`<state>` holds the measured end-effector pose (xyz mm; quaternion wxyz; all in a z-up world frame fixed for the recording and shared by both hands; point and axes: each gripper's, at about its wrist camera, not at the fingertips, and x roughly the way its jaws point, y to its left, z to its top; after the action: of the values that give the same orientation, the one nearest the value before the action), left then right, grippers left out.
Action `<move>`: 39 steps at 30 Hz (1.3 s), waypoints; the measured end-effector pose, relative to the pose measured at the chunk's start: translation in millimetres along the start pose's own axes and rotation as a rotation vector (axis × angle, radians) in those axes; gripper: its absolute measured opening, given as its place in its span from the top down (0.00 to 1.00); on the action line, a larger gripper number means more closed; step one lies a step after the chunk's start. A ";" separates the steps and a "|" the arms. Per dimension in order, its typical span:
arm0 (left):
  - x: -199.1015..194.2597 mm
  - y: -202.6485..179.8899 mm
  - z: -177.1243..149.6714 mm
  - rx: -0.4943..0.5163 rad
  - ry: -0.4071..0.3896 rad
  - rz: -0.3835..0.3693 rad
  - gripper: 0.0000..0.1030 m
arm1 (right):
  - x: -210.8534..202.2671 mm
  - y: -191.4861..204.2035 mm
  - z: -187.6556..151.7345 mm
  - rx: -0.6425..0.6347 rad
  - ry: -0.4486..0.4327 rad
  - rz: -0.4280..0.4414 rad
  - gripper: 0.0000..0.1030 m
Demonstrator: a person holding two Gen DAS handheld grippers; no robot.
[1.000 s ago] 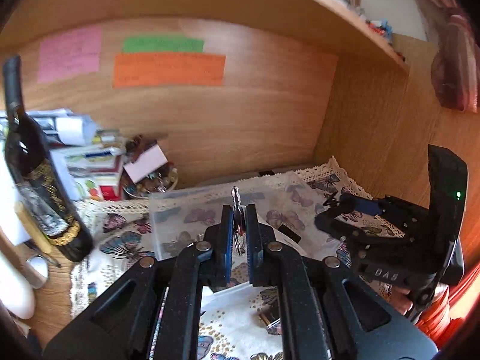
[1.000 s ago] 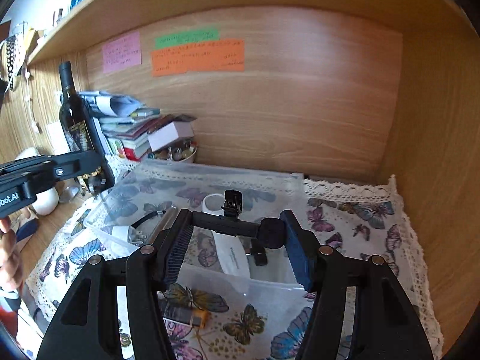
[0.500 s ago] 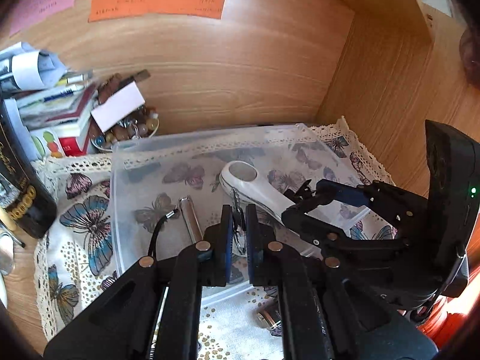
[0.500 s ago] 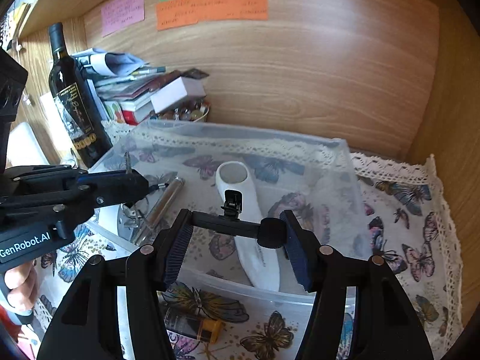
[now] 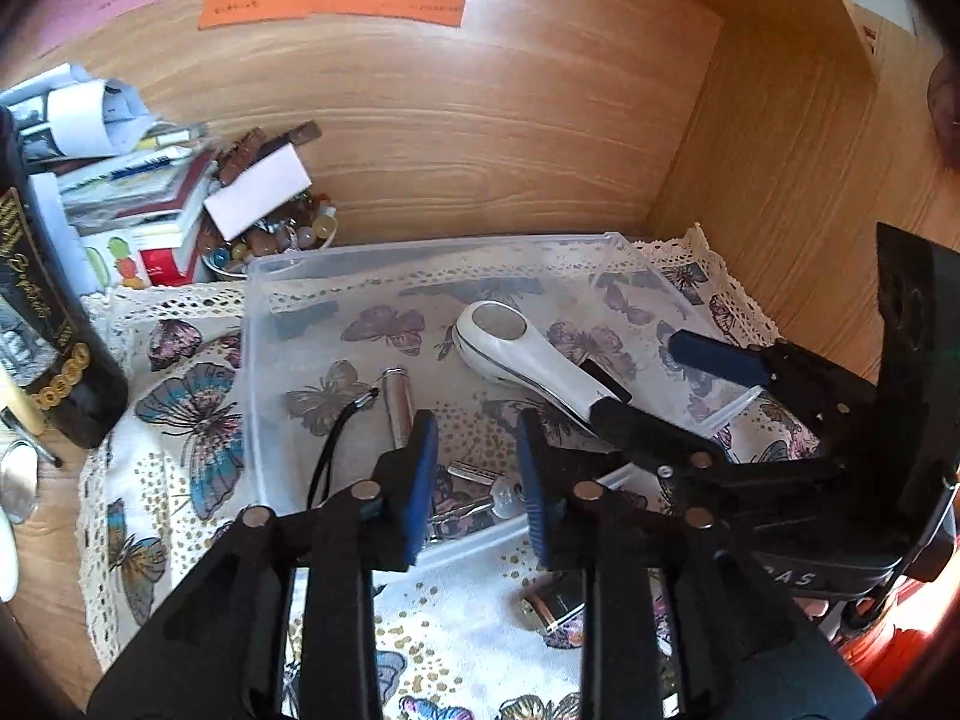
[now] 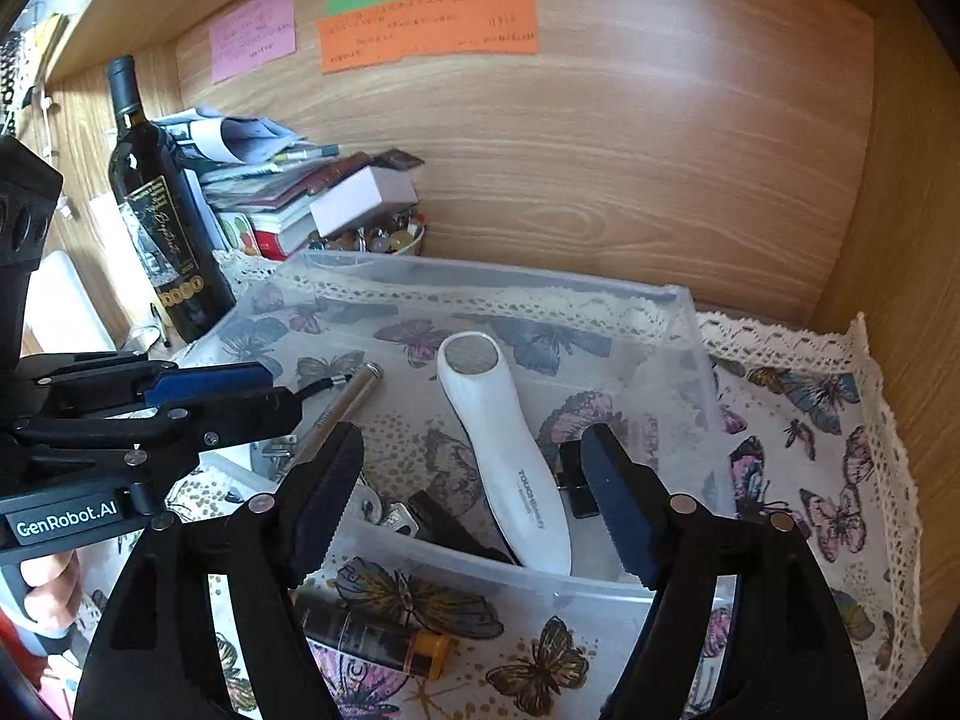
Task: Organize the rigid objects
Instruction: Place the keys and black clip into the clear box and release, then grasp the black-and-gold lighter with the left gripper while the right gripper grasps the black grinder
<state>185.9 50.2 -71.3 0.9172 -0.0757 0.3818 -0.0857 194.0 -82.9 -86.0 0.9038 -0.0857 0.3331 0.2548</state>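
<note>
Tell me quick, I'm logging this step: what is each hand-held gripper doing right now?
Left hand-held gripper: open, holding nothing, above the keys in the clear bin.
Right hand-held gripper: open, empty.

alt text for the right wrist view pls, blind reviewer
The open right gripper hovers over a clear plastic bin holding a white handheld device, a silver flashlight and keys. The left gripper reaches in from the left; a wine bottle stands behind.
</note>
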 end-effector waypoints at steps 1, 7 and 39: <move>-4.0 -0.9 -0.8 0.004 -0.009 0.009 0.68 | -4.2 0.0 0.0 -0.003 -0.008 -0.003 0.29; -32.8 -6.1 -10.0 0.027 -0.070 0.041 0.43 | -32.6 2.2 -7.1 -0.017 -0.054 -0.027 0.23; -35.5 -21.0 -99.4 0.068 0.075 0.101 0.09 | -44.2 22.0 -105.2 0.047 0.093 0.023 0.71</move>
<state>88.3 30.1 -111.9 0.9075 -0.0217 0.4160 -0.0548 95.2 -116.0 -137.4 0.8860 -0.0725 0.3817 0.2532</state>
